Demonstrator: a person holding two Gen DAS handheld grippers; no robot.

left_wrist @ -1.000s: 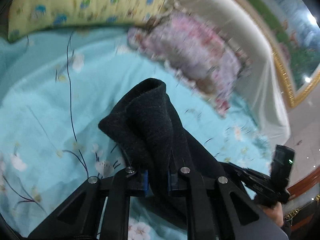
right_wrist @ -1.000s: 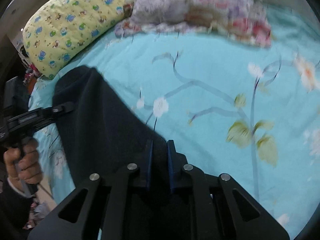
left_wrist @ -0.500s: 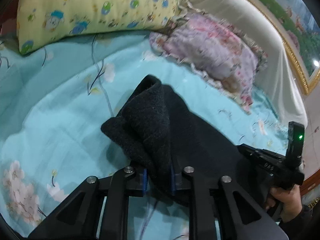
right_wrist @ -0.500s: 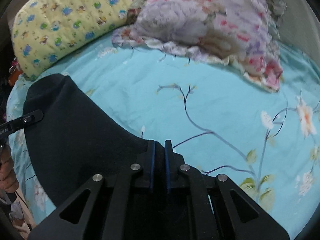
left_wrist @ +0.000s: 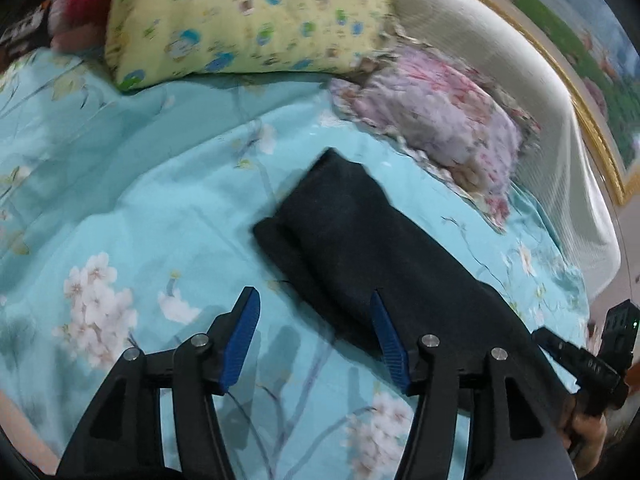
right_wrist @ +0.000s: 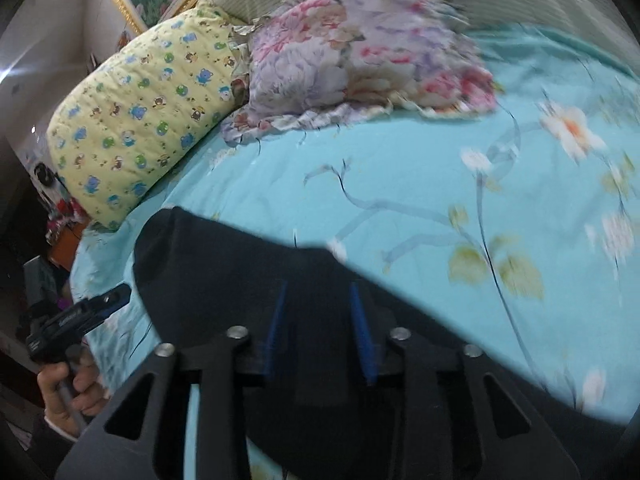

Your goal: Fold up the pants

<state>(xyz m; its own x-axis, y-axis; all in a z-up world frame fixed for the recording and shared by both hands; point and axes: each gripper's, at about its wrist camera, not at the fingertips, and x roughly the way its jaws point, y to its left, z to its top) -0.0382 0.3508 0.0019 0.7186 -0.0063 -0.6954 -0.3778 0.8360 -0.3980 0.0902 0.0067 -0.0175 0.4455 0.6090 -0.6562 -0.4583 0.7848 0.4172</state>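
- Since half a second ago: left gripper (left_wrist: 316,336) released, blue-padded fingers (left_wrist: 244,332) now spread wide with nothing between them, where the bunched end of the dark charcoal knit pants (left_wrist: 360,248) was pinched before; that end now down flat on the bed.
- Right gripper (right_wrist: 316,328) also parted from its earlier tight pinch, blue fingers (right_wrist: 362,332) a moderate gap apart, dark cloth lying beneath and between them; no clamping visible, though blur makes contact hard to judge.
- Pants lying on the turquoise floral bedsheet (left_wrist: 132,208) as a long dark band, apparently doubled along its length, with a second layer edge showing near the far end in the left wrist view.
- Long axis, in the left wrist view, running diagonally from the blunt folded end at centre down to the lower right, where the right gripper sits; far end pointing toward the pillows.
- Probable reason for both releases: fold just laid, cloth set down to rest flat before the next fold.
- Left fingers hovering just beside the near-left edge of the band, well placed for regrasping that end.
- Beyond the pants: yellow cartoon-print quilted pillow (right_wrist: 140,120) and pink-lilac floral frilled pillow (right_wrist: 352,48) at the head of the bed, clear of the cloth.
- Behind those, a cream padded headboard (left_wrist: 500,64).
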